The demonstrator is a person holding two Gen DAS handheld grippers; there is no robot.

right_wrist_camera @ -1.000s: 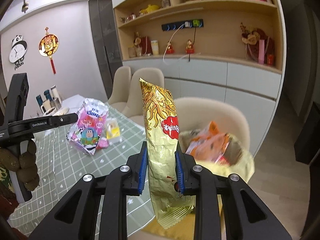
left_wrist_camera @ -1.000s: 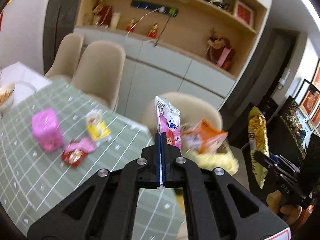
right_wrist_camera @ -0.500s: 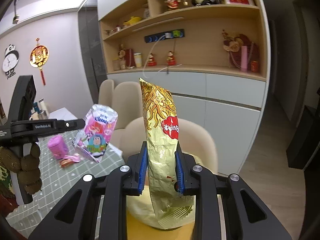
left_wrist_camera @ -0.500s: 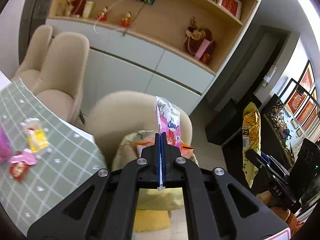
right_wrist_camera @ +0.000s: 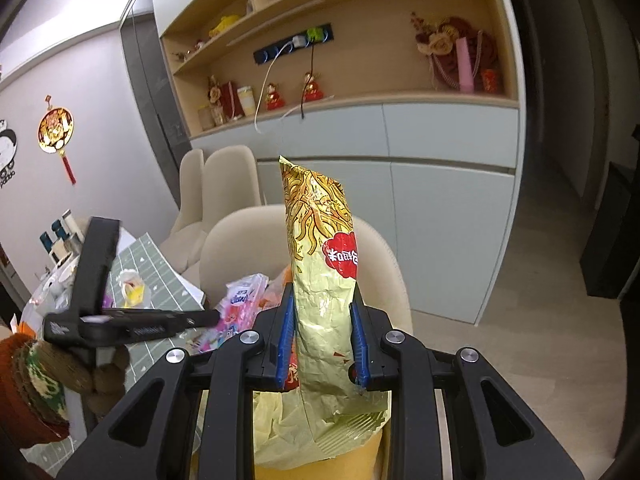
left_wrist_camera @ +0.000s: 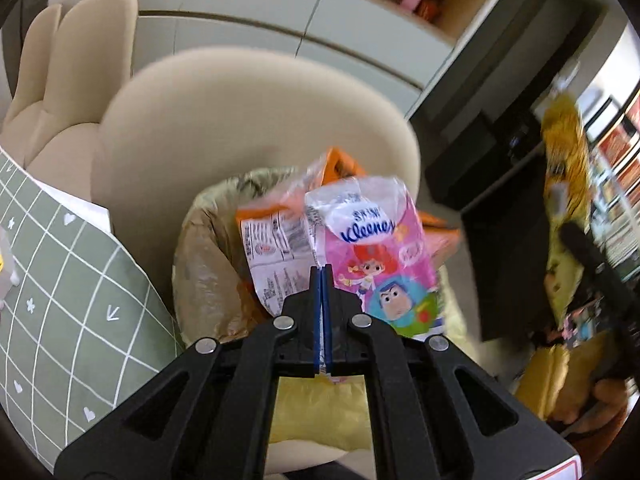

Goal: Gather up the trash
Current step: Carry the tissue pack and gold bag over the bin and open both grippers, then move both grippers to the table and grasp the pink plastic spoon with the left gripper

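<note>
Table (right_wrist_camera: 160, 276), far left: wrappers (right_wrist_camera: 132, 286) uncollected. Bin (left_wrist_camera: 200, 260), on chair (left_wrist_camera: 240, 120): orange packet (left_wrist_camera: 276, 240) inside. Left gripper (left_wrist_camera: 322, 276): pinching tissue pack (left_wrist_camera: 372, 256) above bin, unreleased. Right gripper (right_wrist_camera: 322, 308): clamping gold bag (right_wrist_camera: 320, 272), right of bin, unreleased.

Changes we record, by item:

Left gripper (left_wrist_camera: 322, 270): we have swung it off the green checked tablecloth (left_wrist_camera: 60, 292) and tipped it downward. It now hangs directly over the lined trash bin (left_wrist_camera: 200, 248) on the beige chair (left_wrist_camera: 248, 120).

Pink Kleenex pack (left_wrist_camera: 372, 256): formerly seen against the cabinets, now just above the orange wrapper (left_wrist_camera: 272, 240) in the bin, its printed face turned toward the left camera.

Right gripper (right_wrist_camera: 322, 304): we have brought it closer to the same chair.

Gold noodle bag (right_wrist_camera: 320, 264): now overlaps the chair back; the bin mouth is hidden behind it.
</note>
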